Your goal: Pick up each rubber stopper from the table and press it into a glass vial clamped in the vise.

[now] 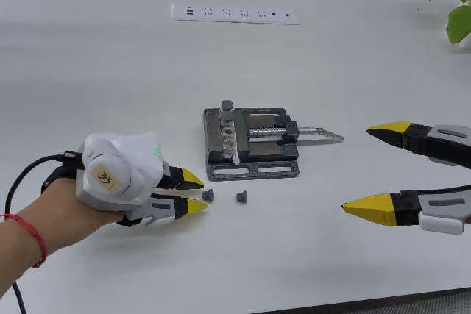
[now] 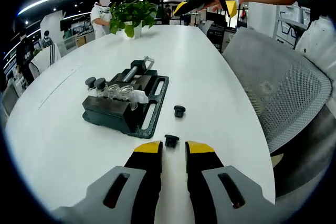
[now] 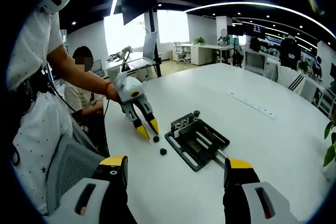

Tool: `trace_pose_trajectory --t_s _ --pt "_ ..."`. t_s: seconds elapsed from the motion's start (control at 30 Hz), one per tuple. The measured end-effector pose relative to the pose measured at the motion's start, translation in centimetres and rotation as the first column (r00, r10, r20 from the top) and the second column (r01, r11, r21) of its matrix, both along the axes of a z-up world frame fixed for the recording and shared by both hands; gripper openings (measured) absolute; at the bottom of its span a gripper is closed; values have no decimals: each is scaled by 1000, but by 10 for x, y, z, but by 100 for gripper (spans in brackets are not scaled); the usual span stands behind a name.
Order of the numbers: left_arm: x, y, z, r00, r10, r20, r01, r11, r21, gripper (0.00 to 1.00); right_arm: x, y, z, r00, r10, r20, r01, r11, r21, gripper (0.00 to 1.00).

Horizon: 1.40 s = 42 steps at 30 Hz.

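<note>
Bearing sticker (image 1: 107,176) (illegible): left gripper (image 1: 200,191)

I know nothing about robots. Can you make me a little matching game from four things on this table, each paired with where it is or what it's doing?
Things:
1. left gripper
2. right gripper
3. vise
4. power strip

Descriptions:
A. holds a row of glass vials
B. lies on the far side of the table
C. fingers spread wide, off to one side of the vise
D. fingers slightly apart, right by a loose stopper

Pairs: 1-D, 2-C, 3-A, 4-B
</note>
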State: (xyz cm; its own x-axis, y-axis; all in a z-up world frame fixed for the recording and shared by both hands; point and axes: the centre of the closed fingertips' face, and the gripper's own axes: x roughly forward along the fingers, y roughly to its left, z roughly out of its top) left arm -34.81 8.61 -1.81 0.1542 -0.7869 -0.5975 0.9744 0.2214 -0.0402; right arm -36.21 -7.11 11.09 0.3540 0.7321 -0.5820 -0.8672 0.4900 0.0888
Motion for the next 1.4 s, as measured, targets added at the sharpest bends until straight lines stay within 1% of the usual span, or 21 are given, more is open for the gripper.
trace_pose_trajectory --t_s 0.07,0.17,0.43,0.57,0.83,0.93,1.1,1.2,1.37,1.4 --pt "0 -1 4 1000 -2 4 2 1000 1 13 -2 -1 0 1000 -4 -3 4 1000 0 73" --pt "2 0 0 1000 1 4 -1 1000 4 11 -4 -3 1 1000 -12 -5 12 1000 -4 72" --pt "3 -1 -2 1000 -7 13 7 1000 12 7 -4 -6 6 1000 -29 0 29 1000 -4 71" --pt "3 -1 -4 1000 -4 11 4 1000 19 6 -4 -6 8 1000 -31 3 31 1000 1 71" --pt "4 -1 -5 1000 0 10 -1 1000 19 5 -5 -7 5 1000 -21 -10 21 1000 -10 71" --pt "4 -2 -4 1000 1 11 -1 1000 19 4 -5 -8 5 1000 -18 -7 18 1000 -11 71" --pt "3 -3 -4 1000 -4 20 4 1000 19 4 -5 -8 4 1000 -15 -8 15 1000 -11 71" --pt "4 -3 -5 999 -9 31 9 1000 18 4 -6 -8 4 1000 -9 -8 9 1000 -9 72" --pt "5 -3 -5 1000 -1 31 1 1000 13 4 -7 -12 0 1000 1 -12 -1 1000 -17 74" --pt "5 -3 -4 1000 4 25 -4 1000 4 4 -7 -12 -1 1000 4 -15 -5 1000 -20 75"
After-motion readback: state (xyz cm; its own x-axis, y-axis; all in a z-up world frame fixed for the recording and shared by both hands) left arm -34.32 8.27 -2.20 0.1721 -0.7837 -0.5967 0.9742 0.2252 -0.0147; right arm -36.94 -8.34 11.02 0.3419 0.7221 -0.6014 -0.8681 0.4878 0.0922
